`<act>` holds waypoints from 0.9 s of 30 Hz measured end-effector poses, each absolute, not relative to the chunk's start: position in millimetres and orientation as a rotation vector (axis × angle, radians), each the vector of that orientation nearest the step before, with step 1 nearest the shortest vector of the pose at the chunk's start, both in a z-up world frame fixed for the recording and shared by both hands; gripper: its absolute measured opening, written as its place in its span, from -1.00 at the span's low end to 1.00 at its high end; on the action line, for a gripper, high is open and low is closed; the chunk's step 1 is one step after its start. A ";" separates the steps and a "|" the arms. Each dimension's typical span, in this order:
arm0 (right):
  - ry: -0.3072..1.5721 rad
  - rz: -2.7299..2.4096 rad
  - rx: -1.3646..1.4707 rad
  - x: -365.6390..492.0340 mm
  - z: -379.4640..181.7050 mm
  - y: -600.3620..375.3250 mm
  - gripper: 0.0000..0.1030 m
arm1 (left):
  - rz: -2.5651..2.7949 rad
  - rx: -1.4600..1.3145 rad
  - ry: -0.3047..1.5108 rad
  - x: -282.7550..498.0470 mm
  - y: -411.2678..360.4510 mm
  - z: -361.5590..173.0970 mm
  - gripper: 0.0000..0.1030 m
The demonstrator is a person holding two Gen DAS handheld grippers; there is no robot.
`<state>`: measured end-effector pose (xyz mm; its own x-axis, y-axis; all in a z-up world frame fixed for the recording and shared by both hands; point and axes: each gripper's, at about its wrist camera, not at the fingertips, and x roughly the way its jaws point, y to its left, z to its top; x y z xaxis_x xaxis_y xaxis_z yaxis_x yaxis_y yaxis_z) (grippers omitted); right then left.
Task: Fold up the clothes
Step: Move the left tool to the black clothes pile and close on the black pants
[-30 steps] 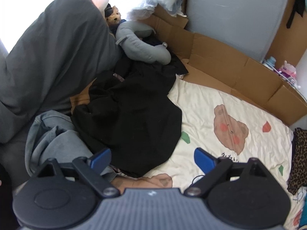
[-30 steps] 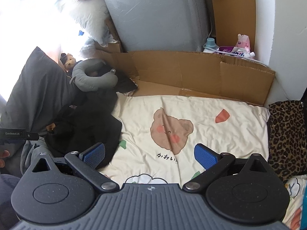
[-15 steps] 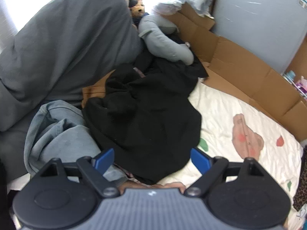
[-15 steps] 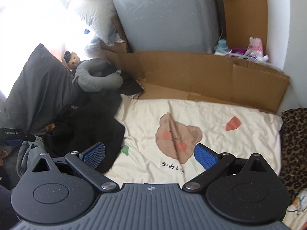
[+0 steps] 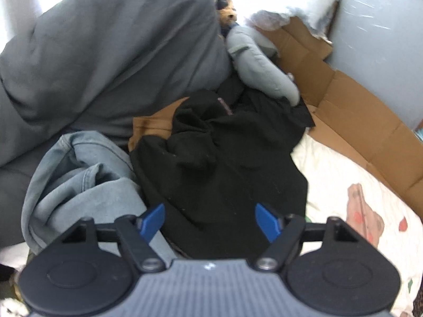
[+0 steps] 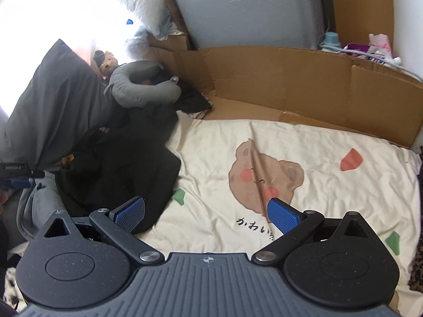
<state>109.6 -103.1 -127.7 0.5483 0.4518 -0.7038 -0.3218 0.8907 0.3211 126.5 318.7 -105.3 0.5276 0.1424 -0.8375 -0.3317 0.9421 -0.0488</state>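
Bed with cream bear-print sheet (image 6: 304, 142): black garment heap (image 5: 232, 163) and pale denim garment (image 5: 79, 182) at its left side, grey pillow (image 5: 105, 52) behind, cardboard (image 6: 290, 84) along the wall.

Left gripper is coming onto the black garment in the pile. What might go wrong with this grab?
1. The black garment is bunched and lies against the denim piece; the closing left gripper, with nothing pinched yet, may catch several layers or both garments.
2. Its far end runs under the grey neck pillow, which a pull may drag along.
3. The right gripper hangs open above the bear-print sheet and may pinch that instead.
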 end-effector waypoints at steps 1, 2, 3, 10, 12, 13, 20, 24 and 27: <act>0.890 0.465 0.160 111.3 -134.8 -100.5 0.96 | 0.290 -0.220 0.970 127.3 322.5 -109.5 0.51; 0.905 0.469 0.159 113.3 -141.9 -97.5 0.96 | 0.291 -0.224 0.976 128.6 324.9 -115.3 0.51; 0.917 0.475 0.155 115.0 -148.7 -94.1 0.96 | 0.300 -0.229 0.982 130.4 327.4 -121.5 0.50; 0.976 0.525 0.145 118.6 -192.6 -64.5 0.95 | 0.344 -0.204 0.969 146.6 347.3 -161.1 0.50; 0.977 0.542 0.151 117.8 -200.5 -56.6 0.95 | 0.364 -0.211 0.954 149.9 355.7 -169.4 0.50; 0.977 0.548 0.147 117.7 -204.4 -51.9 0.95 | 0.377 -0.212 0.958 152.6 359.9 -174.3 0.43; 0.978 0.574 0.155 121.1 -224.4 -24.0 0.95 | 0.375 -0.257 0.984 162.1 377.6 -202.6 0.25; 0.999 0.600 0.151 123.7 -232.1 -11.2 0.91 | 0.369 -0.256 1.012 167.2 380.1 -218.2 0.11; 1.008 0.616 0.146 126.5 -234.8 -4.3 0.90 | 0.362 -0.285 1.033 170.0 382.2 -227.0 -0.70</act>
